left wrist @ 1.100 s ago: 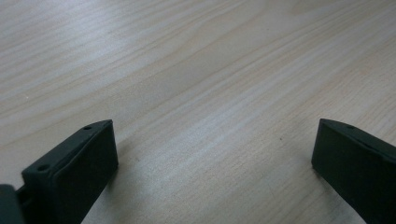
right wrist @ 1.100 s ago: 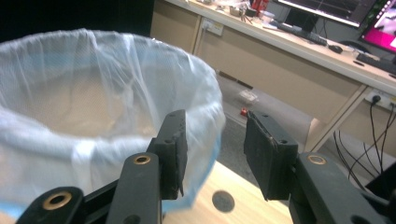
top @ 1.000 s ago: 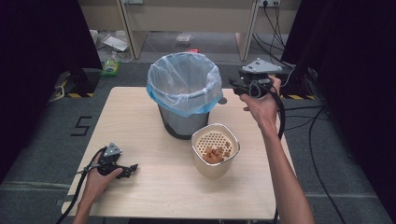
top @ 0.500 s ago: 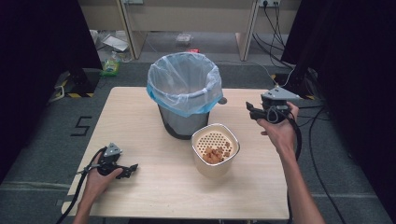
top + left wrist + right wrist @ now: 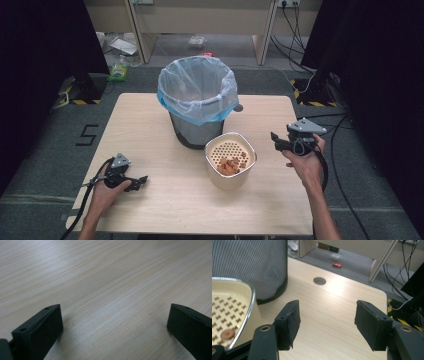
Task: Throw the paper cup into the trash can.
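right gripper [image 5: 276, 140]: jaws wide, just been opening, empty; cream basket [image 5: 230, 160] just to its left
left gripper [image 5: 141, 180]: wide, farther off

Left gripper [image 5: 113, 322] jaws stand wide above bare wooden table [image 5: 107, 277]

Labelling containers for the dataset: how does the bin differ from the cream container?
The bin is taller, dark mesh and round; the cream container is shorter, with rounded corners and a shiny rim. The bin is lined with a translucent bag folded over its rim; the cream container has a perforated insert holding brown pieces. Both stand upright and open-topped, close together on the table.
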The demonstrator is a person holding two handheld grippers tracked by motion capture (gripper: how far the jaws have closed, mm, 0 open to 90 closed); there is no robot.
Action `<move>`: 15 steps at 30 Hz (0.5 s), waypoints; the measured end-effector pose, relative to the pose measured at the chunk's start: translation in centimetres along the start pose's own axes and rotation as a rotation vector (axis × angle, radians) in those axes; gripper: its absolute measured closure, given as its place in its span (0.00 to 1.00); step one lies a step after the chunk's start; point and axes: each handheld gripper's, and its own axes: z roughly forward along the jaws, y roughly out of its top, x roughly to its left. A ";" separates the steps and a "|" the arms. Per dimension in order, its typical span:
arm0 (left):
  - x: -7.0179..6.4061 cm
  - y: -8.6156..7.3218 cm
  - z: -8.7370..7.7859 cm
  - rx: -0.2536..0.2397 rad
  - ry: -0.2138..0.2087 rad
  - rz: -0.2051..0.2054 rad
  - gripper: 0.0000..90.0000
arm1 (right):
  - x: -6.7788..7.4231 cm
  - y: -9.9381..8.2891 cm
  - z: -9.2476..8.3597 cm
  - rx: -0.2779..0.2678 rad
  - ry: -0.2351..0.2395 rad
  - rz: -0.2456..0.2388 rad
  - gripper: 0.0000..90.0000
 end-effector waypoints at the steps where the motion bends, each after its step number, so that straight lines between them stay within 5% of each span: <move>1: 0.0 0.0 0.0 0.000 0.000 0.000 0.00 | 0.1 -0.3 0.0 0.002 0.001 0.002 0.41; 15: 0.0 0.0 0.0 -0.001 0.002 -0.001 0.00 | 1.7 -5.2 0.2 0.048 0.000 -0.003 0.39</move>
